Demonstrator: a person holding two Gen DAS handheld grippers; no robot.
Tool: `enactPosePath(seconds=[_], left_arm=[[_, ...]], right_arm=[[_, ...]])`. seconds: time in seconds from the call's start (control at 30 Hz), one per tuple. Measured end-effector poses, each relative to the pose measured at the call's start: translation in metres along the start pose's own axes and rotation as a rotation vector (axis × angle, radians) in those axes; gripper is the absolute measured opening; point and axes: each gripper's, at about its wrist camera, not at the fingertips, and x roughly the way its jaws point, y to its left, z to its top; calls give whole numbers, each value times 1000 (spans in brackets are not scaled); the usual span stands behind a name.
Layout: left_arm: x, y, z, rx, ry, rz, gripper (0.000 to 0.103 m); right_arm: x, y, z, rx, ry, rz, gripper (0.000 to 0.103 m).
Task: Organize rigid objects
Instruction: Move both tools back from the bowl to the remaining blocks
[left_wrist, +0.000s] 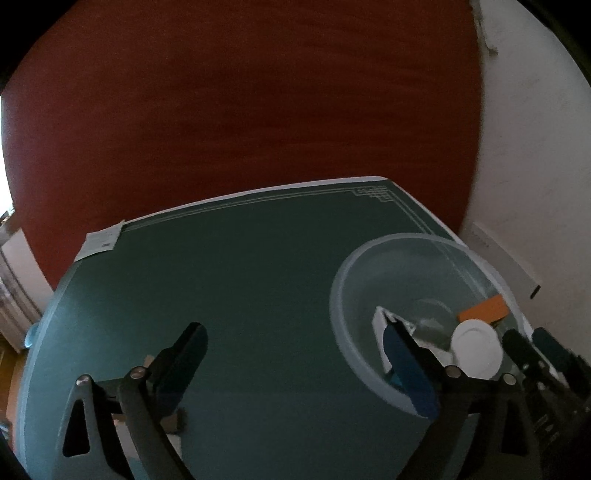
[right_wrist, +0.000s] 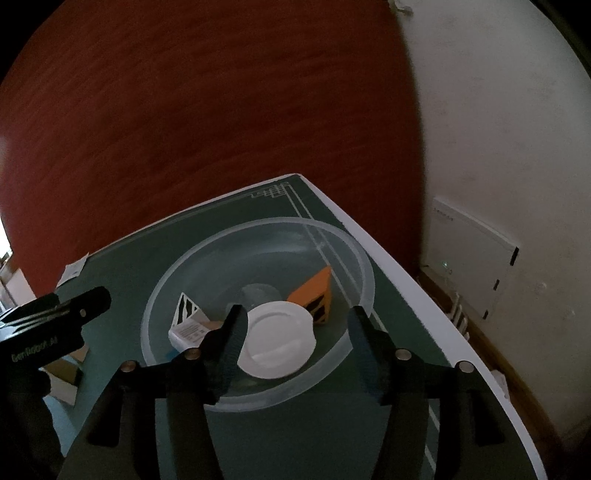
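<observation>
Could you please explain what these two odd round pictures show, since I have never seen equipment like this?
A person holds a two-fingered tool in each hand, and each tool carries a wide-angle camera looking along its fingers. That is why the pictures bulge. One picture comes from the left hand-held gripper, the other from the right hand-held gripper. Both are open and hold nothing. On the green table stands a clear bowl. In it lie a white round lid, an orange box and a white printed box. Some small items lie near the left tool, too dim to identify.
</observation>
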Motion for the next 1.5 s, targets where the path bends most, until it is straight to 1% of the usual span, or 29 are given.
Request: enactPosePath(seconds=[0.57, 0.73, 0.9, 1.1, 1.23, 1.5], left_arm=[[-17, 29, -20, -18, -6, 86, 101], [-17, 36, -26, -19, 3, 107, 101], [-18, 50, -32, -45, 14, 125, 101], [-23, 77, -43, -100, 32, 149, 102], [-27, 98, -50, -140, 39, 180, 102], [-28, 129, -64, -187, 60, 227, 102]], right_arm=[[-5, 17, -5, -47, 17, 43, 60], [-5, 20, -6, -49, 29, 56, 60], [-6, 24, -8, -50, 45, 77, 60], [-9, 35, -14, -62, 76, 132, 62], [-11, 46, -20, -85, 95, 172, 62], [-20, 65, -34, -137, 123, 240, 64]])
